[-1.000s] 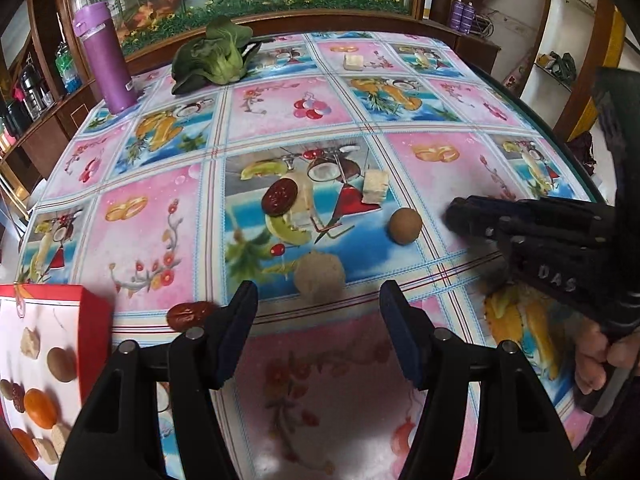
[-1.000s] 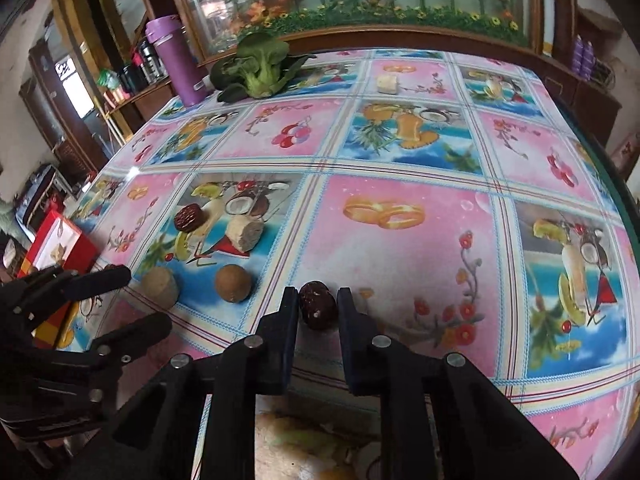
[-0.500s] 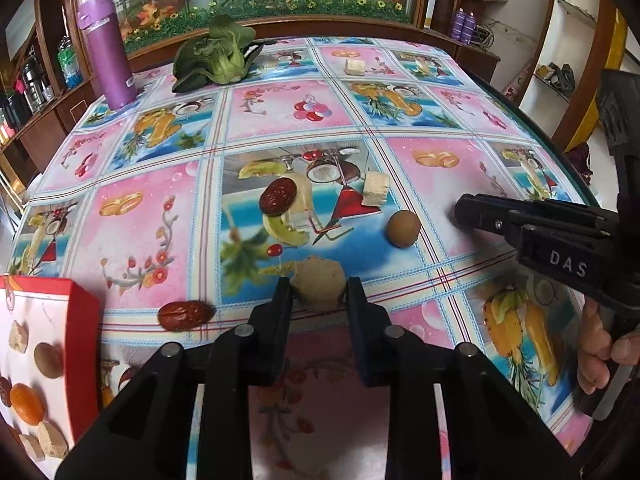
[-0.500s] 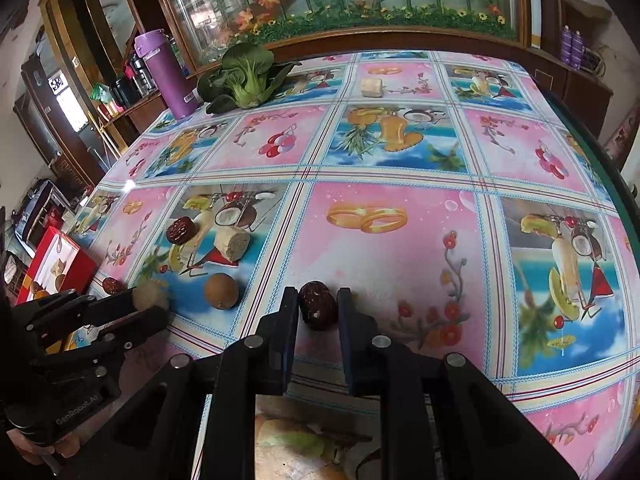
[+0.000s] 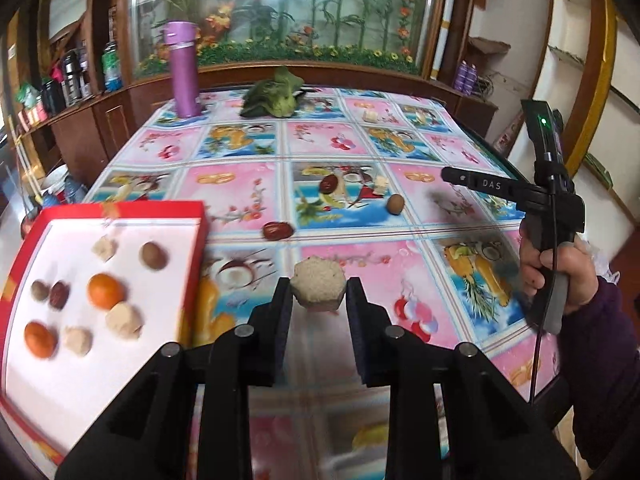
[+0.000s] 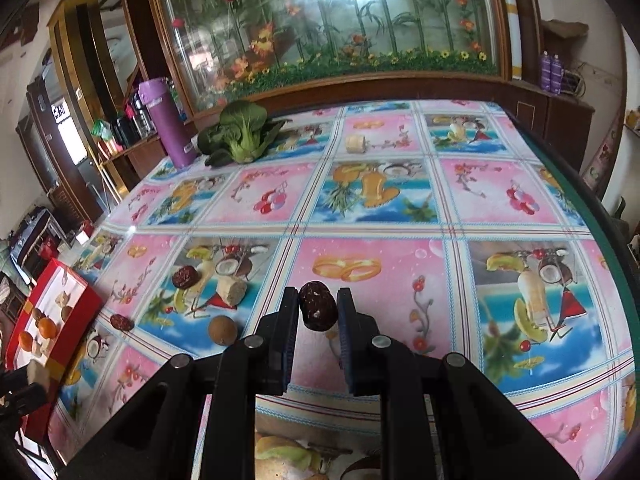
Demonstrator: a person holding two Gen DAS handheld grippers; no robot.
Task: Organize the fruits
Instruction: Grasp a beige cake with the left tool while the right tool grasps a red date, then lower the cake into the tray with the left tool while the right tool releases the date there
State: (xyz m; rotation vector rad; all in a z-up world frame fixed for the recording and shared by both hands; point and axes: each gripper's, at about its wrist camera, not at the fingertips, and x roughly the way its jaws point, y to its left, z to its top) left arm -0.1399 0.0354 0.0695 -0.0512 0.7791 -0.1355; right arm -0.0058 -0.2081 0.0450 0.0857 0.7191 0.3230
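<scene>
Left gripper (image 5: 318,300) clamps beige hexagonal cake (image 5: 317,283) beside red tray (image 5: 192,216). Right gripper (image 6: 318,312) clamps dark red date (image 6: 317,311) above table (image 6: 400,208).

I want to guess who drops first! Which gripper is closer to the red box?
Left. The left gripper, shut on a beige cake, sits just right of the red box. The right gripper, holding a dark date, is farther off to the box's right.

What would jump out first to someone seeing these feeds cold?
Each gripper holds a piece: the left gripper clamps a beige hexagonal piece, the right gripper a dark red date. At the table's left edge sits a red tray, already holding fruit.
</scene>
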